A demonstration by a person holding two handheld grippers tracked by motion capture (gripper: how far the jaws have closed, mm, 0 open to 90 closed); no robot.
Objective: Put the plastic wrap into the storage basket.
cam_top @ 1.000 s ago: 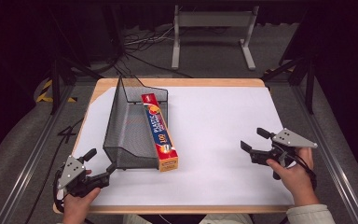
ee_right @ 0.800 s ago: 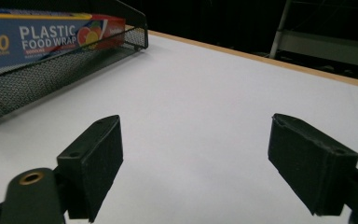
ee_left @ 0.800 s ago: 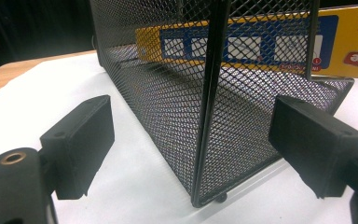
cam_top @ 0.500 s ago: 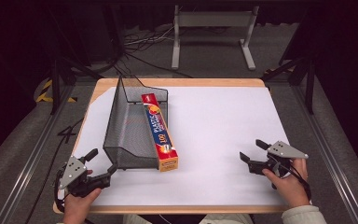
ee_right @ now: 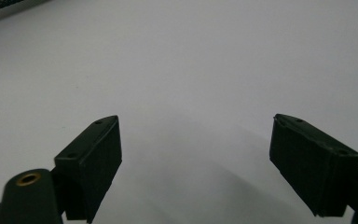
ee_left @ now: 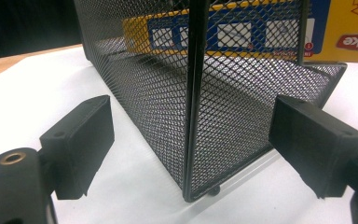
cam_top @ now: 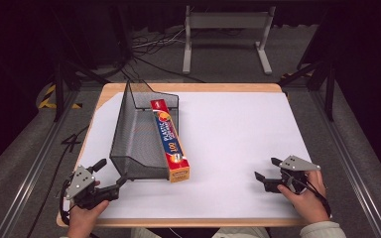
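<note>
Surface: white sheet point(cam_top: 228, 139) over a wood table point(cam_top: 188, 88), centre of high view. Room: dark, grey floor, cables and a grey metal stand point(cam_top: 226, 29) at upper centre.

Mesh basket point(cam_top: 139, 134): black wire mesh, rigid frame, tall sloped wall on frame-left side, low front; sits left of centre. Its near corner post stands between the left gripper's jaws in left gripper view.

Foil box point(cam_top: 170, 139): long, narrow cardboard carton, red/orange/blue print. Lies against the basket's right edge. Long axis runs from upper centre to lower centre, near end pointing to the bottom of frame and past the basket front.

Left gripper point(cam_top: 110, 174): lower left, jaws apart, straddling the basket's corner, no contact seen.

Right gripper point(cam_top: 265, 168): lower right, jaws spread wide over bare sheet, holding nothing.
</note>
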